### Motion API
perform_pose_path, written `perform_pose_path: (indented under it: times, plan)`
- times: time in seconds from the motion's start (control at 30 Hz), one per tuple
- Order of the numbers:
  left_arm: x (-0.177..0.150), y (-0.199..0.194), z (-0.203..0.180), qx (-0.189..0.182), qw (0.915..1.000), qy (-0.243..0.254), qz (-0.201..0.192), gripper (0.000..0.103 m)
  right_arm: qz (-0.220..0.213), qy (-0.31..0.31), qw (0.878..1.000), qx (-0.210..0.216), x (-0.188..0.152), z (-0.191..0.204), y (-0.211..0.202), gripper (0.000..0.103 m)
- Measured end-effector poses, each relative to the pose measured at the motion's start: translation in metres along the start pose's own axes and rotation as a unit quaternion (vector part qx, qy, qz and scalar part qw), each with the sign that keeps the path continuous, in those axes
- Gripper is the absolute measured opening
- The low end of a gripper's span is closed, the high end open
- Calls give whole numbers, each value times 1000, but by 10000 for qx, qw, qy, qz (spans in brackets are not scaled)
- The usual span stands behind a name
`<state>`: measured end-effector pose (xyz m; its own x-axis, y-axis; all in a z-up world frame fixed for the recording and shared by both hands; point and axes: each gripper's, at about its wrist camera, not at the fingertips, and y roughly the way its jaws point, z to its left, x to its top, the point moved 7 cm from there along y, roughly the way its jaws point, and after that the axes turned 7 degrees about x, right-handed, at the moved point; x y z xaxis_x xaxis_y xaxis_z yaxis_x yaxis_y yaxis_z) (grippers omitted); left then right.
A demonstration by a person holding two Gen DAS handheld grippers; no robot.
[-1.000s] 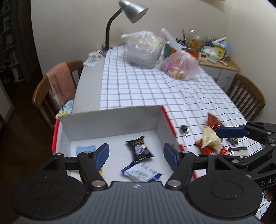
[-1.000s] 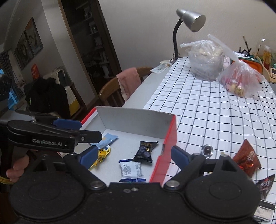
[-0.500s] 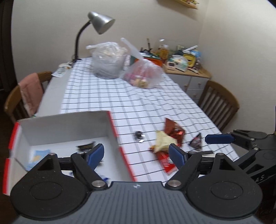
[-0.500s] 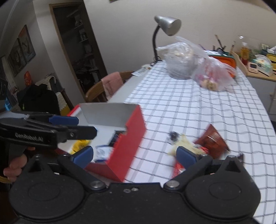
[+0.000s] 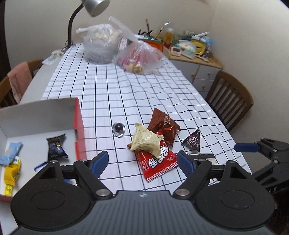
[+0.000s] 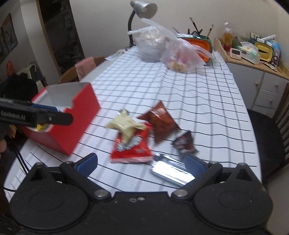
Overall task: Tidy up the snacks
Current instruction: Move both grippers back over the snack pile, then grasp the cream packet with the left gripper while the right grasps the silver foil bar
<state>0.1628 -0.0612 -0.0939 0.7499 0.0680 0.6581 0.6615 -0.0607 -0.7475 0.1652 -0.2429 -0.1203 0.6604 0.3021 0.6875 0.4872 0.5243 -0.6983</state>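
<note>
A red box (image 5: 78,124) with a white inside holds several snacks, among them a black packet (image 5: 56,147); it also shows in the right wrist view (image 6: 75,115). Loose snacks lie on the checked tablecloth: a cream packet (image 5: 146,141) (image 6: 124,126) on a red packet (image 5: 157,162) (image 6: 131,150), a brown packet (image 5: 163,125) (image 6: 159,121), a small dark packet (image 5: 193,141) (image 6: 184,142), a silver packet (image 6: 171,171) and a wrapped chocolate ball (image 5: 118,127). My left gripper (image 5: 142,161) is open above the red packet. My right gripper (image 6: 140,162) is open above the red and silver packets.
Two plastic bags (image 5: 103,43) (image 5: 140,57) and a desk lamp (image 5: 94,7) stand at the table's far end. Wooden chairs (image 5: 229,101) (image 5: 18,79) flank the table. A cluttered cabinet (image 5: 195,54) is at the back right.
Both grippers have swung right, from over the red box to over the loose snacks. Both stayed open and empty.
</note>
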Motion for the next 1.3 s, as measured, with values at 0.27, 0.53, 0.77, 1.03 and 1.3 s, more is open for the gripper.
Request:
perform_pose_path:
  times: [0.27,0.53,0.77,1.03,1.3]
  plan:
    - [10,42,-17,387,9962,-637,452,83,406,-231,9989,-20,-12,-42,28,103]
    - [24,82,-27,854,9850,-1263,806,83,737,-537,9958,52,-19,-63,50,100]
    - [27,120,-21,1105,9608,-2158,1342,83,1081,-1137,9876,109,-24,-67,73,94]
    - [27,149,-12,1378,9381,-2693,1689,83,1378,-1687,9756,274,-28,-63,92,83]
    - [19,164,-9,1541,9302,-2739,1896,83,1386,-1701,9745,464,-27,-64,94,74]
